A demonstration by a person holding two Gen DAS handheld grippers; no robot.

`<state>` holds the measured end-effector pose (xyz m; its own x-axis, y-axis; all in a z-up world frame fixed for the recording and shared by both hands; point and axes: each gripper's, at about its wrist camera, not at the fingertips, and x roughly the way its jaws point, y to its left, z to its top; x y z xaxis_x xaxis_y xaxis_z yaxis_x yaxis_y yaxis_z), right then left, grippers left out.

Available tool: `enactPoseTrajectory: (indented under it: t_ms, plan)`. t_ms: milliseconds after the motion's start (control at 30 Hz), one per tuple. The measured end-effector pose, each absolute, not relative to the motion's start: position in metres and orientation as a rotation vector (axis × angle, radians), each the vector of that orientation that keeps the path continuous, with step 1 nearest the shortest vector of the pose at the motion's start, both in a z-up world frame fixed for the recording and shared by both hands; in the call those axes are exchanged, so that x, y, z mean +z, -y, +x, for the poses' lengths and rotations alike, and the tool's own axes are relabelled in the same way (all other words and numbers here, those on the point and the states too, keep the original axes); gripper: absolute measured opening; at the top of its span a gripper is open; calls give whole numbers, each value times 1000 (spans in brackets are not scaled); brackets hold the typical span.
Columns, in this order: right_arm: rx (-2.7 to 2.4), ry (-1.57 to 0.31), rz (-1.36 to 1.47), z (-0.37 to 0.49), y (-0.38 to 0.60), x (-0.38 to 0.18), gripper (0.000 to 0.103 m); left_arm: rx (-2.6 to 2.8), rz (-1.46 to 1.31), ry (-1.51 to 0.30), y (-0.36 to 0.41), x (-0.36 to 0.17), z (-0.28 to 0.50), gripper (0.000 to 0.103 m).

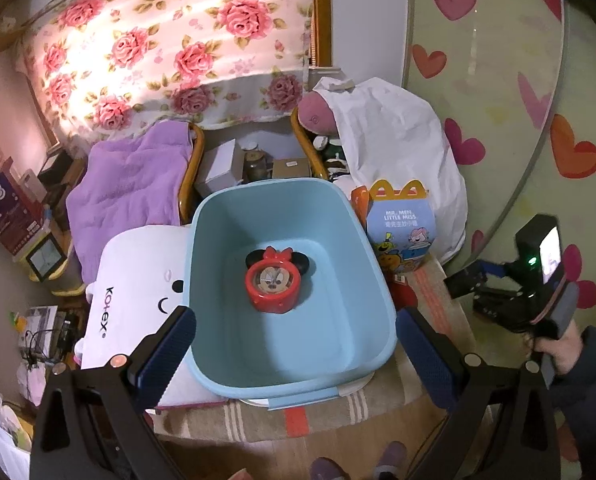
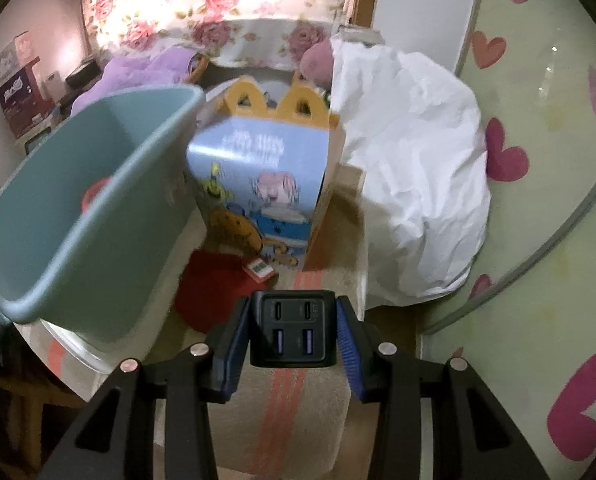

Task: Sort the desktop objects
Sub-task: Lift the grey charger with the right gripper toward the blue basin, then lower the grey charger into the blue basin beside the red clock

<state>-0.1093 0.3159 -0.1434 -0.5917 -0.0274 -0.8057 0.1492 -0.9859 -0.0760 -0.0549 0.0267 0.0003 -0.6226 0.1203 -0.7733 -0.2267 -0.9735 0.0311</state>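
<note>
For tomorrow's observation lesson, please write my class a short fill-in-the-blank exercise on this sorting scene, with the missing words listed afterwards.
1. The red mouse-eared clock lies inside the light blue ____.
2. The right gripper is shut on a black ____ with four ports.
3. The left gripper holds ____.
4. The meal box stands between the tub and a crumpled white ____.

Missing words: tub; charger; nothing; bag

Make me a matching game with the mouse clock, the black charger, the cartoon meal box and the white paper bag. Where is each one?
Things:
1. Mouse clock
2. Black charger
3. Cartoon meal box
4. White paper bag

Places:
A. Between the blue bin and the paper bag
B. Held in the right claw
C. Farthest right, beside the meal box
D. Inside the blue bin

Pairs: 1-D, 2-B, 3-A, 4-C
</note>
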Motion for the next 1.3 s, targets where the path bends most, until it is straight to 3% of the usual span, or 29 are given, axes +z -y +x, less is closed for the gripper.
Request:
enactPoseTrajectory:
  t_ms: [667, 1000, 1300]
  plan:
    - [-2826, -245, 1238, -90, -254, -12, 45, 2603, -1228, -213, -5, -3, -69, 102]
    - [-2763, -250, 1159, -102, -188, 10, 45, 2549, -1279, -219, 15, -38, -90, 102]
    - [-2675, -263, 1169, -123, -128, -7, 45, 2529, -1283, -217, 47, -50, -91, 102]
